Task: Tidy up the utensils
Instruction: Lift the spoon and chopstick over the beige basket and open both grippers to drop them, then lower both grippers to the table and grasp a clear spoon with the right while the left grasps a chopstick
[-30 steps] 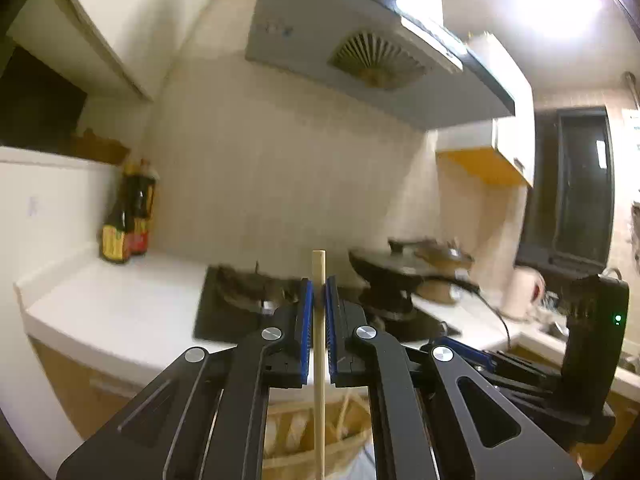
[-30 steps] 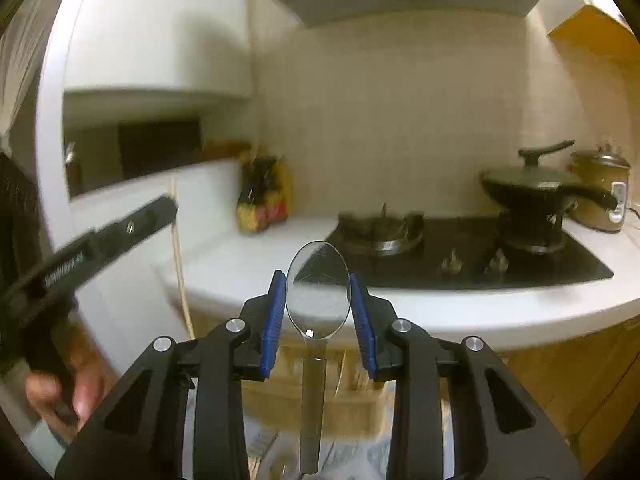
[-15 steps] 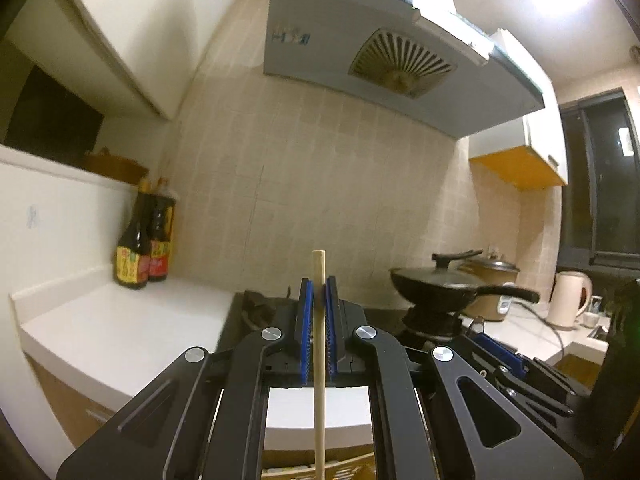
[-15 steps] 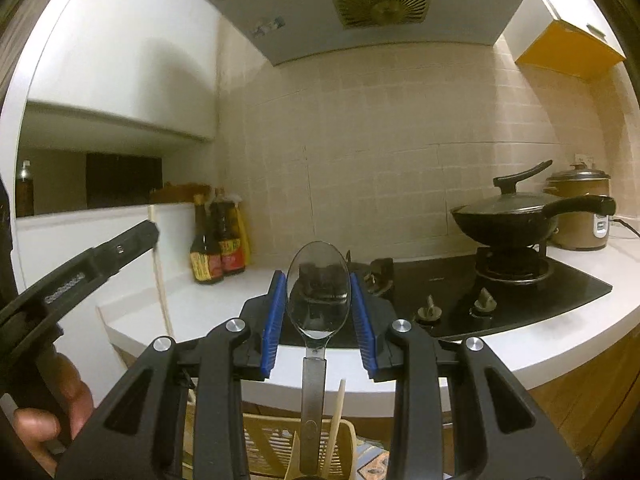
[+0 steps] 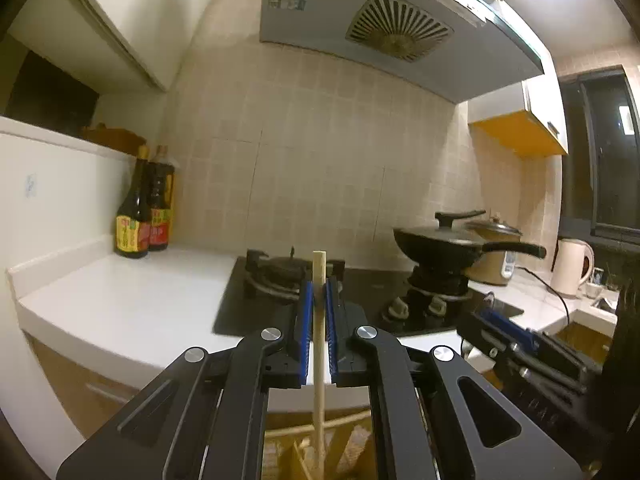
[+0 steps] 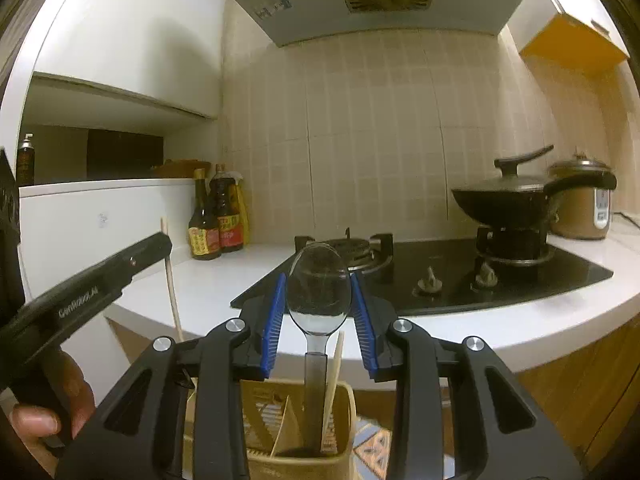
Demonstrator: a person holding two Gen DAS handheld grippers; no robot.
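My left gripper (image 5: 319, 285) is shut on a pale wooden chopstick (image 5: 319, 344) that stands upright between its blue pads. The stick's lower end hangs over a beige slotted utensil holder (image 5: 352, 446). My right gripper (image 6: 319, 278) is shut on the bowl of a clear spoon (image 6: 319, 288), also upright. The spoon's handle reaches down into the holder (image 6: 352, 396), beside another chopstick (image 6: 334, 372) standing in it. In the right wrist view the left gripper (image 6: 162, 242) shows at the left with its chopstick (image 6: 172, 292). The right gripper (image 5: 502, 328) shows at the left view's right edge.
A white counter (image 6: 200, 280) runs ahead with a black gas hob (image 6: 440, 264). A lidded black pan (image 6: 512, 196) sits on the right burner, a rice cooker (image 6: 584, 200) behind it. Sauce bottles (image 6: 216, 220) stand at the back left. A hand (image 6: 40, 412) holds the left gripper.
Both grippers have sunk, each still holding its utensil. The holder has come up into the bottom of both views, and the spoon's handle now reaches into it.
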